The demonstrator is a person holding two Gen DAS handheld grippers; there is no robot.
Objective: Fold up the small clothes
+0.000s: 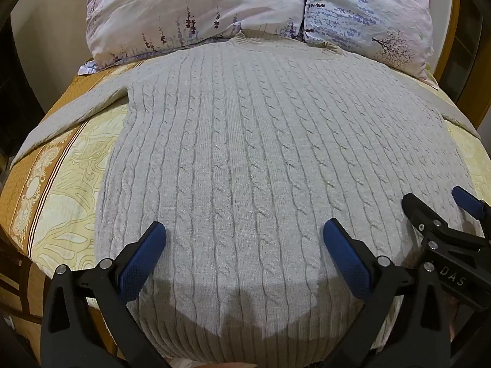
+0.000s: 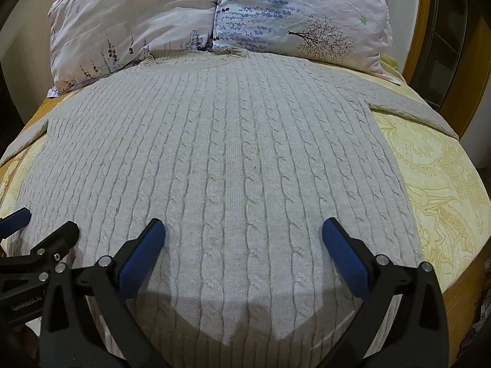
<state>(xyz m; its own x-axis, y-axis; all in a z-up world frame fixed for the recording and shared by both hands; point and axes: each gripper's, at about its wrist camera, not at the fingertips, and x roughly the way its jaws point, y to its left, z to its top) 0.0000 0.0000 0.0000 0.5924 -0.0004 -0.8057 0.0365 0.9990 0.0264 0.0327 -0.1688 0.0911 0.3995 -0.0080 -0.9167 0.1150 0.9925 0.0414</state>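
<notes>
A pale grey cable-knit sweater [image 1: 245, 141] lies flat on the bed, collar toward the pillows, hem toward me. It also fills the right wrist view [image 2: 221, 159]. Its left sleeve [image 1: 70, 116] runs out to the left, its right sleeve [image 2: 411, 107] to the right. My left gripper [image 1: 244, 239] is open and empty, hovering over the lower part of the sweater. My right gripper [image 2: 244, 236] is open and empty over the same lower part, beside the left one. The right gripper shows at the right of the left wrist view [image 1: 435, 202].
Two floral pillows [image 1: 196, 9] [image 2: 303, 15] lie at the head of the bed, touching the sweater's collar. The yellow patterned bedsheet [image 2: 438, 184] shows on both sides. A wooden bed frame [image 2: 420, 27] rises at the far right.
</notes>
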